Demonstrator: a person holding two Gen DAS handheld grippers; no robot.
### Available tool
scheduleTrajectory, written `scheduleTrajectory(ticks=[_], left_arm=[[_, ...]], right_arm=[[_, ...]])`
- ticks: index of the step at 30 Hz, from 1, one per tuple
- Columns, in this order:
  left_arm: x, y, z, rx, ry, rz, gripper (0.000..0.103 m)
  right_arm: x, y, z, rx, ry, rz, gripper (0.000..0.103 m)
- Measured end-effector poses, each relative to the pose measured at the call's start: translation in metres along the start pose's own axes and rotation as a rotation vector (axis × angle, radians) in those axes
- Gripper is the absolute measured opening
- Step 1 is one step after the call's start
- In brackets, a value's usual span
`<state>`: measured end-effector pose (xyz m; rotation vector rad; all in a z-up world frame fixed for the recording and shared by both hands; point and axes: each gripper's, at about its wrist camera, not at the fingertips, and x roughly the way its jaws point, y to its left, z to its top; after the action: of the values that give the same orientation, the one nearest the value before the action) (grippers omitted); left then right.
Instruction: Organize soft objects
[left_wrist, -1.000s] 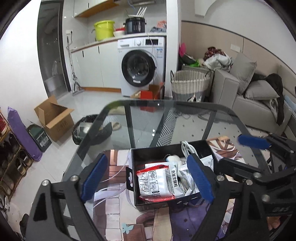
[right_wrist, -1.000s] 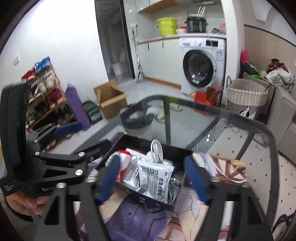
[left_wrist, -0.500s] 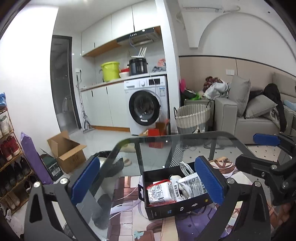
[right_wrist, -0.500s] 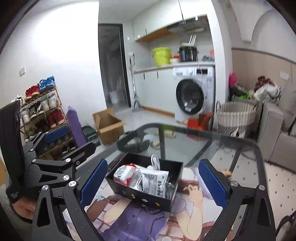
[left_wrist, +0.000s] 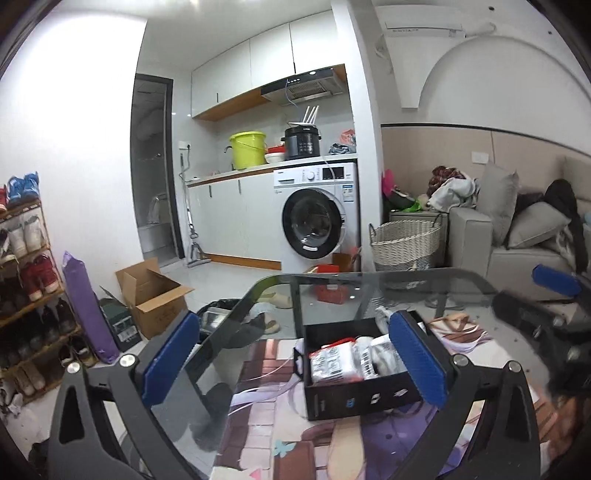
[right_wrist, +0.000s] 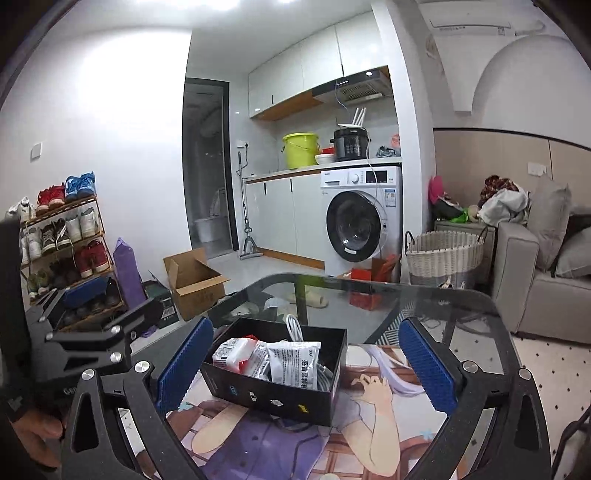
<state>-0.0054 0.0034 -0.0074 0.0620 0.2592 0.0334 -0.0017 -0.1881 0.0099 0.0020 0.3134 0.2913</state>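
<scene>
A black open box (left_wrist: 364, 391) (right_wrist: 275, 391) stands on a printed mat (right_wrist: 369, 424) on the glass table (right_wrist: 424, 299). It holds soft packets: a red-and-white one (left_wrist: 334, 363) (right_wrist: 232, 352), a silver-white one (right_wrist: 293, 363), and a white cable (right_wrist: 293, 326). My left gripper (left_wrist: 293, 362) is open and empty, raised in front of the box. My right gripper (right_wrist: 304, 363) is open and empty, also back from the box. Each gripper shows at the side of the other's view.
The glass table's far edge (left_wrist: 369, 275) is rounded. Beyond it are a washing machine (left_wrist: 317, 214), a wicker basket (left_wrist: 404, 242), a grey sofa (left_wrist: 517, 243), a cardboard box (left_wrist: 153, 295) and a shoe rack (left_wrist: 26, 280).
Both grippers have lifted and drawn back from the box, so the views now look more level across the room. The box and its contents have not moved.
</scene>
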Motion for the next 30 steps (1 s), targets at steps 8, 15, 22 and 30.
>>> scheduleTrajectory(ticks=[8,15,22,30], left_arm=[[0.006,0.0,-0.006,-0.018,0.046,-0.006,0.103],[0.01,-0.001,-0.006,-0.034,0.077,-0.042,0.103],[0.01,-0.002,-0.007,-0.034,0.081,-0.044,0.103],[0.008,0.0,-0.007,-0.032,0.079,-0.038,0.103]], right_arm=[[0.001,0.003,0.001,-0.029,-0.001,-0.01,0.102],[0.005,0.002,-0.002,-0.029,0.023,-0.015,0.102],[0.004,0.002,-0.003,-0.034,0.025,-0.012,0.102],[0.004,0.001,-0.003,-0.035,0.025,-0.01,0.102]])
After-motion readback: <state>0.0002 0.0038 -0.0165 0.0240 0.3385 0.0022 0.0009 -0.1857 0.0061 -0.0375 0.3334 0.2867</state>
